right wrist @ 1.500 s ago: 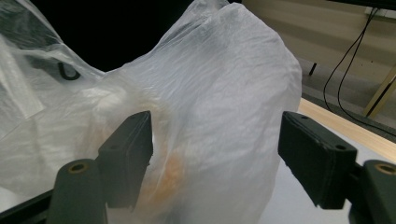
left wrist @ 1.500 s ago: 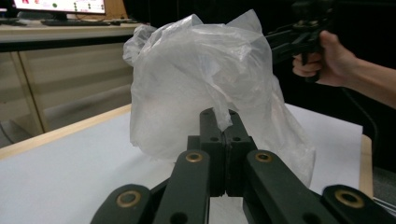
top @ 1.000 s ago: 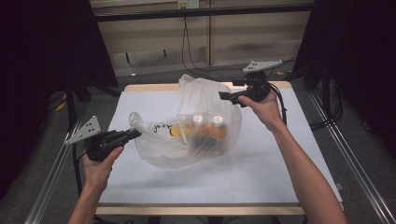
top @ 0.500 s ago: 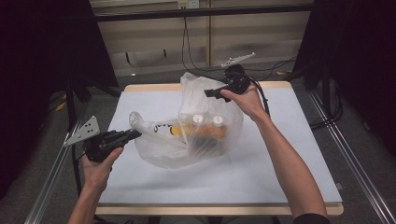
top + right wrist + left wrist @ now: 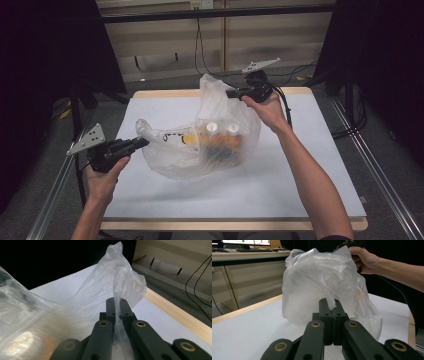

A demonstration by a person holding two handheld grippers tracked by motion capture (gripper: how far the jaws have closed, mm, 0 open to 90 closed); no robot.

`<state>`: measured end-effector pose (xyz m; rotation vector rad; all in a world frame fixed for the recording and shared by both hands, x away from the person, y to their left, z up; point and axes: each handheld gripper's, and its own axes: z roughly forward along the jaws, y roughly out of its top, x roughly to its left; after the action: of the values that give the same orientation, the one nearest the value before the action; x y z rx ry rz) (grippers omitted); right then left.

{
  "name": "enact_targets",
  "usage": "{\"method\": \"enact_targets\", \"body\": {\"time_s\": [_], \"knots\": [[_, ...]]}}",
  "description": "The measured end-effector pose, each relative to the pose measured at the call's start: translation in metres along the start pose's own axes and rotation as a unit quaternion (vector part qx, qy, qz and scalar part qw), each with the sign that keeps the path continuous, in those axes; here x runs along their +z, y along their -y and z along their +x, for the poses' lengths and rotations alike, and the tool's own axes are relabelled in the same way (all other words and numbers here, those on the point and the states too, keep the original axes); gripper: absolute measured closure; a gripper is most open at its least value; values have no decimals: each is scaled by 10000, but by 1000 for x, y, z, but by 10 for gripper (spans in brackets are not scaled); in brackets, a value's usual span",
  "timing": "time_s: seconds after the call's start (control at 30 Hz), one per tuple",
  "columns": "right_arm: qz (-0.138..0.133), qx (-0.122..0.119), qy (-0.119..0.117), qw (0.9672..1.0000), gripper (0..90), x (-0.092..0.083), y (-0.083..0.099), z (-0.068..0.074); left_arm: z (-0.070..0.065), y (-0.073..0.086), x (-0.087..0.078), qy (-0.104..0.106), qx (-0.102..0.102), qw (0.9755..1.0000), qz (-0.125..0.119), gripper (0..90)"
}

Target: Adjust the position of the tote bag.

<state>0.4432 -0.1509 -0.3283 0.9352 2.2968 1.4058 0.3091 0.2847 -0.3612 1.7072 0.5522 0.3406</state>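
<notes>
Clear plastic bag [image 5: 200, 145], film pinched by left gripper [image 5: 331, 305] and right gripper [image 5: 116, 305]; bottles [image 5: 220, 135] visible from high view

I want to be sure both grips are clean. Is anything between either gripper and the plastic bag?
Nothing visible. The left gripper is shut directly on the plastic bag, and the right gripper has just closed on its far upper edge.

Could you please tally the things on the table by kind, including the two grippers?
Clear plastic bag: 1
White-capped bottles inside it: 2 visible
Grippers, each shut on the bag, left gripper and right gripper: 2
Total: 5
</notes>
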Motion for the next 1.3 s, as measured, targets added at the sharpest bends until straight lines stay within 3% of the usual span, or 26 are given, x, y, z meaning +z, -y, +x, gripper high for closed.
{"method": "enact_targets", "body": {"time_s": [0.23,0.37,0.57,0.77,0.93,1.03,1.2,1.3], "knots": [[-201,-50,262,9994,900,-28,-6,-1,7,-11,2,-120,0,9999,-47,897],[-381,5,291,9989,900,-44,-8,-2,12,-21,4,-136,-65,9998,-101,896],[-594,-53,318,9977,900,-65,-12,-1,11,-32,9,-136,54,9997,-190,897],[-697,-103,352,9969,899,-81,-14,1,13,-42,15,-138,-33,9990,-421,897],[-944,-43,313,9950,896,-96,-16,1,15,-47,19,-117,-29,9985,-539,897],[-874,-108,367,9954,896,-101,-15,1,16,-51,20,-166,40,9984,-544,897],[-1023,-78,378,9940,891,-114,-13,0,19,-54,21,-188,-47,9981,-585,897],[-1098,-81,430,9930,891,-124,-11,0,21,-55,21,-187,11,9984,-536,896]]}}
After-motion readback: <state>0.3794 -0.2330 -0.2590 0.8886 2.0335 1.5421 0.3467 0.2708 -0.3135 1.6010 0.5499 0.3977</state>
